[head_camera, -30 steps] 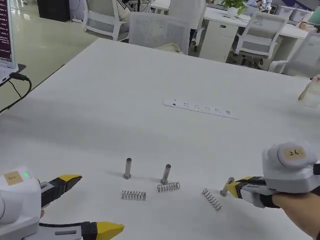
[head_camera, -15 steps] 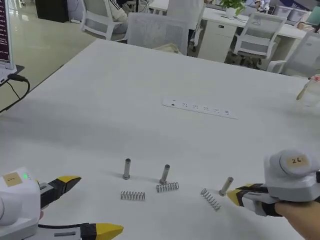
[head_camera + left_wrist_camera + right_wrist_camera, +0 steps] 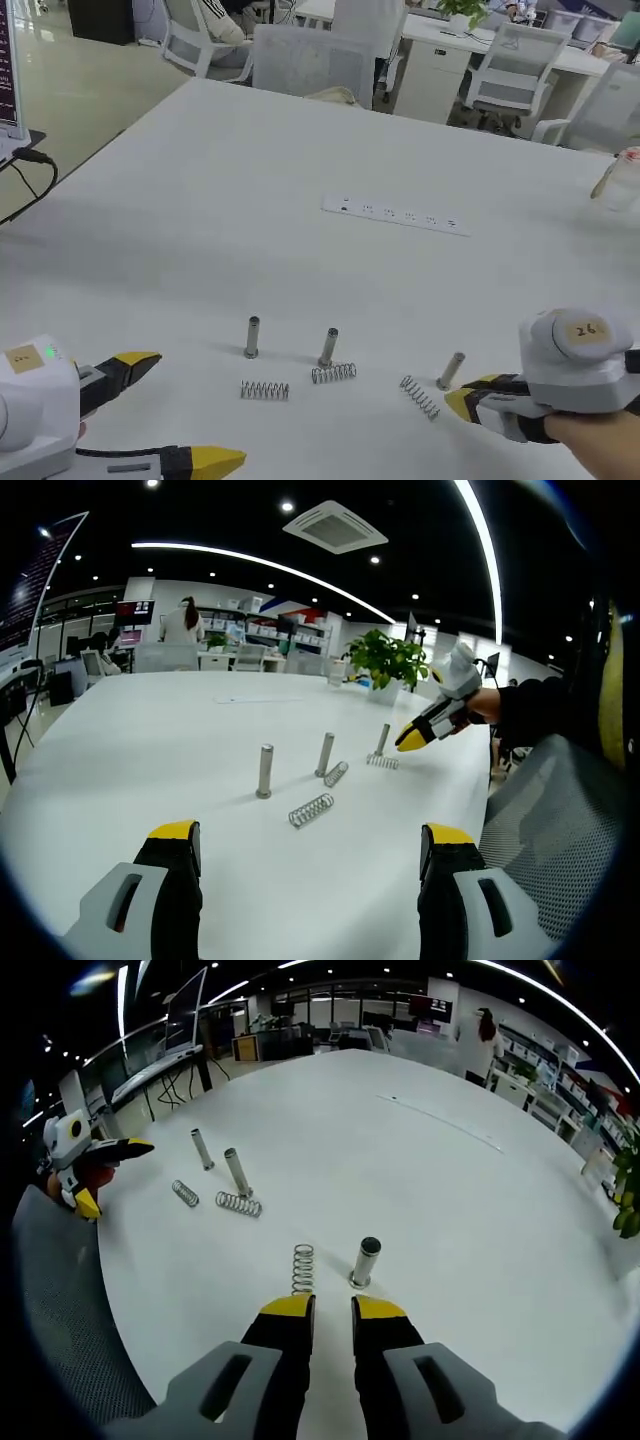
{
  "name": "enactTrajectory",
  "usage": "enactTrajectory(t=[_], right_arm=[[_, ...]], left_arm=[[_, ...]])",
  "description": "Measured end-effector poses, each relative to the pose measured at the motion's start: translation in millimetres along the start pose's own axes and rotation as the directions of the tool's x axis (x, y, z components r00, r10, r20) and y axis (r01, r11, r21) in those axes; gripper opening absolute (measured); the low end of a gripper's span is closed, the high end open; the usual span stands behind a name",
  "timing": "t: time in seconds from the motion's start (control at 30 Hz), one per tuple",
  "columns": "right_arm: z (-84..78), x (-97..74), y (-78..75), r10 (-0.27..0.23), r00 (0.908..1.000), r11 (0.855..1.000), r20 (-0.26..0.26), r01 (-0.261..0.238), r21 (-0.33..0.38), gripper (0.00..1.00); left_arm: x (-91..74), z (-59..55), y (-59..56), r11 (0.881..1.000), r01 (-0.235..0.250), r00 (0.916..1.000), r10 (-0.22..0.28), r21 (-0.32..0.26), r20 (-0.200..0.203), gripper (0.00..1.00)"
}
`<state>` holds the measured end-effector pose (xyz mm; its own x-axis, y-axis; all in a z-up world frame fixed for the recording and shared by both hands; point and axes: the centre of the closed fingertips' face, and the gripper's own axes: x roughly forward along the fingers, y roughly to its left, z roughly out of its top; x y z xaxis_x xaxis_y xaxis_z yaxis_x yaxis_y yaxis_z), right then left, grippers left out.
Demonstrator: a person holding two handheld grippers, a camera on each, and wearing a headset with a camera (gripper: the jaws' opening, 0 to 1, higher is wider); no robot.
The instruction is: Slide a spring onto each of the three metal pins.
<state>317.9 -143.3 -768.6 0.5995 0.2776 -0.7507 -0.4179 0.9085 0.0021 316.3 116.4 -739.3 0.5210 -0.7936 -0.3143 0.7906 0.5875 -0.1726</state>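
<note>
Right gripper point(image 3: 332, 1308) slightly unclenched, empty. Nearest pin point(image 3: 365, 1260) upright just ahead of tips; spring point(image 3: 303, 1265) lay beside it, apart. Second pin point(image 3: 237, 1172) and third pin point(image 3: 202, 1148) stood farther ahead-left, second spring point(image 3: 238, 1203) and third spring point(image 3: 185, 1192) lying near them. Left gripper point(image 3: 312, 832) spread wide, empty, at bench point(image 3: 470, 1160) edge. Broad bare bench beyond pins.

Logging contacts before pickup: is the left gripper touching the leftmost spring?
Apart. The head view shows bare table between the leftmost spring and both jaws of the open left gripper.
</note>
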Motion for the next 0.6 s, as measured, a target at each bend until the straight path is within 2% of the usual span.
enactTrajectory(t=[0.33,0.6], right_arm=[[-2.7,9.0,11.8,0.034,0.9991,0.999,-0.024,-0.035,-0.035,0.13],[-4.5,13.7,15.0,0.045,0.9982,0.998,-0.039,-0.047,-0.050,0.13]], left_arm=[[0.0,-0.5,0.2,1.000,-0.002,1.0000,0.002,-0.001,-0.002,0.88],[0.4,-1.5,0.4,1.000,-0.002,1.0000,0.002,-0.002,-0.006,0.88]])
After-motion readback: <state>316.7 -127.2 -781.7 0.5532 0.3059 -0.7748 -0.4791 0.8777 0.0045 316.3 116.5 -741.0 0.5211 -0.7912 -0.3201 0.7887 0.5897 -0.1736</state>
